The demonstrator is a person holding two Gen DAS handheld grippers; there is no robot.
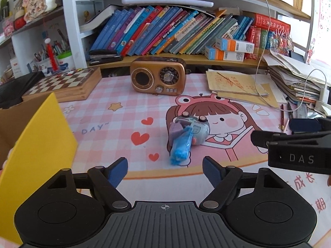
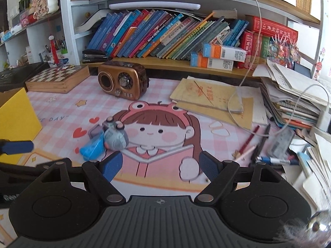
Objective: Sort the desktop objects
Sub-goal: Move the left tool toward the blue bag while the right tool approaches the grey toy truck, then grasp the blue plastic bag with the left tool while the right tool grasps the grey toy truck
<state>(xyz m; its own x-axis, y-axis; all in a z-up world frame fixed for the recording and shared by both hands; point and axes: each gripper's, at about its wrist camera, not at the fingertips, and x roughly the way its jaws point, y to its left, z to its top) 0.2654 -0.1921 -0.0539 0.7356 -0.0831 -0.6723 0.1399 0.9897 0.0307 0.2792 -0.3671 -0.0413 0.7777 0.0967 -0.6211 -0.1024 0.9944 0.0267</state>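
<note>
- Two grippers over a pink checked desk mat (image 1: 115,122); neither holds anything.
- Left gripper (image 1: 165,170): blue pads spread apart, nothing between them. No contact with any object.
- Right gripper (image 2: 160,166): pads likewise apart, bare mat between them.
- Small toy bundle (image 1: 187,133), a grey-green toy with a blue plastic bag against it, lies on the mat at 12 o'clock of the left gripper, just beyond its fingertips; from the right wrist view it sits at 10 o'clock.
- Brown radio (image 1: 158,78) stands upright beyond the bundle, near the bookshelf.
- Chessboard box (image 1: 64,84) at 10 o'clock, well apart from the radio.
- Yellow box (image 1: 39,144) at 9 o'clock of the left gripper.
- Pens and pencils (image 2: 256,144) lie loose at 2 o'clock of the right gripper, beside a paper stack (image 2: 289,97).
</note>
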